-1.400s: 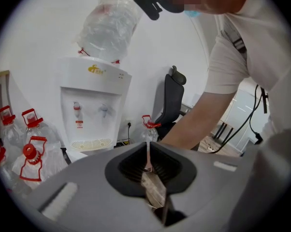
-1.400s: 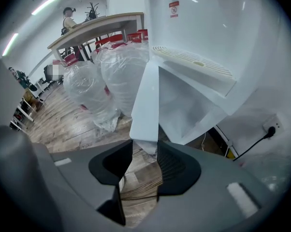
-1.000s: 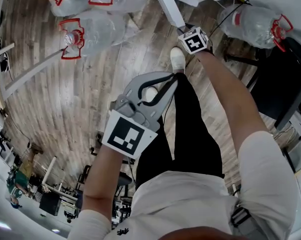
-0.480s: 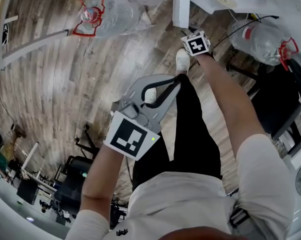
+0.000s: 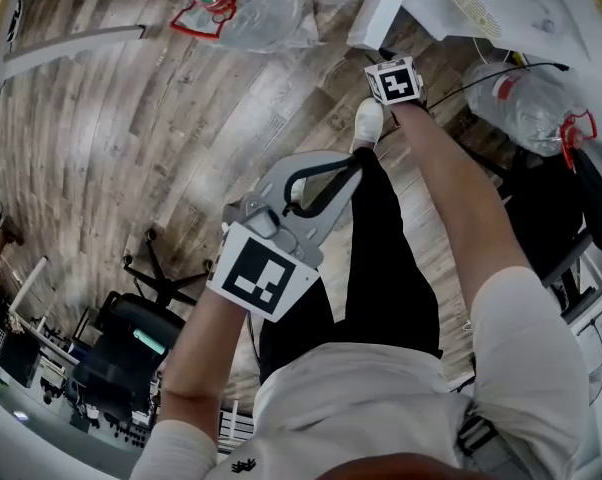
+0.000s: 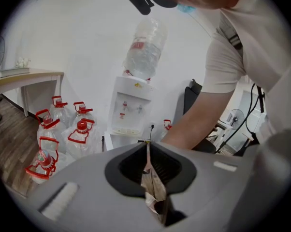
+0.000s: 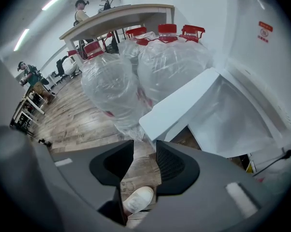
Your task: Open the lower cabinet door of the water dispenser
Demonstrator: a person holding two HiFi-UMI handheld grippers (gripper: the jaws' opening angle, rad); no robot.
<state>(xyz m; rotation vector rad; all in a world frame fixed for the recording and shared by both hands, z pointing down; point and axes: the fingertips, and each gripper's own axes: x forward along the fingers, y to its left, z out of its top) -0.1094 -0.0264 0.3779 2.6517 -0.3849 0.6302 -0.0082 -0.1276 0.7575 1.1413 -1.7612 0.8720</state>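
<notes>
currently on approach: door (image 7: 177,108) looks ajar. right fingers (image 7: 177,166) wide apart, just narrowed slightly, empty; left fingers (image 6: 131,168) pressed together, empty. next i catch door edge, swing outward.

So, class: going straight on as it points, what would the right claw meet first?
Probably the near edge of the open cabinet door; depth is unclear. The right claw, jaws empty and apart though just closing slightly, aims at it.

Wood-plank floor (image 5: 131,118), white wall (image 6: 78,37), wooden desk (image 7: 117,14), black office chair (image 5: 123,320).
</notes>
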